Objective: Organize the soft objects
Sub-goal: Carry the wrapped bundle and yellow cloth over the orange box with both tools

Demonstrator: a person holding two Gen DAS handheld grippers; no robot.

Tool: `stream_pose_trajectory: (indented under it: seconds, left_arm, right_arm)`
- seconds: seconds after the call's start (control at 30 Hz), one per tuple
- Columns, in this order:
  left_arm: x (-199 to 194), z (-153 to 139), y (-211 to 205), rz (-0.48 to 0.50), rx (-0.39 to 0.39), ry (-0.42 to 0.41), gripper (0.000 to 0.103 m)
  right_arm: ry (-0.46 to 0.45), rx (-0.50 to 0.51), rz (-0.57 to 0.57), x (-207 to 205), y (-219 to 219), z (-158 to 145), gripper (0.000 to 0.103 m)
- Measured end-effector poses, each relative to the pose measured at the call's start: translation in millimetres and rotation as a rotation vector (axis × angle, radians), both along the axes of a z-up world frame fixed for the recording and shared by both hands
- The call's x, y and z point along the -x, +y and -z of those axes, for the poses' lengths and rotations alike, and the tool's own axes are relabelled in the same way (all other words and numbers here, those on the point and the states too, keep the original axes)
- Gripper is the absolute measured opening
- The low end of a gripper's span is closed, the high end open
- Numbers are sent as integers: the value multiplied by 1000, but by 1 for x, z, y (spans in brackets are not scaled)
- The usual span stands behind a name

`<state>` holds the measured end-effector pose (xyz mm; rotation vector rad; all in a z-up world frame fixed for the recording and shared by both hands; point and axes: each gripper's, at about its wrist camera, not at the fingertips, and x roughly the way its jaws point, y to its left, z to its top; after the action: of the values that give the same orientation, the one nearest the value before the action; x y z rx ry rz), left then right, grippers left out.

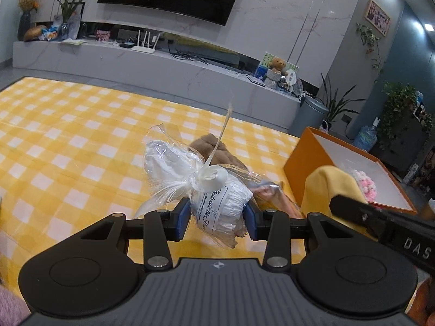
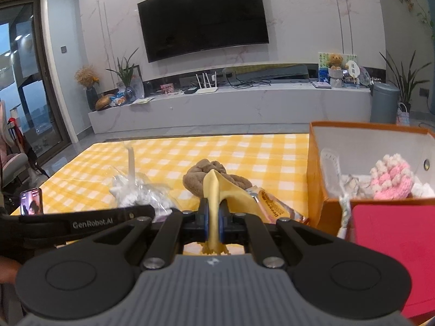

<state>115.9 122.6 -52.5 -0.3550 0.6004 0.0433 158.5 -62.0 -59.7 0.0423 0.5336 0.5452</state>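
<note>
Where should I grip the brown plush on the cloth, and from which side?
Take the brown plush by its rounded, bunched top, coming from above. That part stands clear, while its near side is screened by the yellow cloth in the right hand-held gripper and a snack packet lies against its right. Both grippers are full, the left hand-held gripper holding the wrapped white bundle.

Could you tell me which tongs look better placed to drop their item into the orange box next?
Probably the right tongs: they grip the yellow cloth right beside the orange box. The left tongs, holding the cellophane-wrapped white bundle, sit farther away, on the far side of the right tongs.
</note>
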Motion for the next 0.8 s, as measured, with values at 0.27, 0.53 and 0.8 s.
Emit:
stream_pose_trajectory:
  seconds: [0.27,0.53,0.8]
  left_arm:
    - [9,-23,-43,101,-1,-30,47]
    - [-6,-64,-106,234,-53,-98,47]
    - [-44,-84,-155,336,-99,-138,47]
  right_arm:
    - [10,26,-20,-6,-46,-29,5]
    - [-22,61,-29,-23,-101,-67,5]
    - [-76,74,27,-48,-163,-84,5]
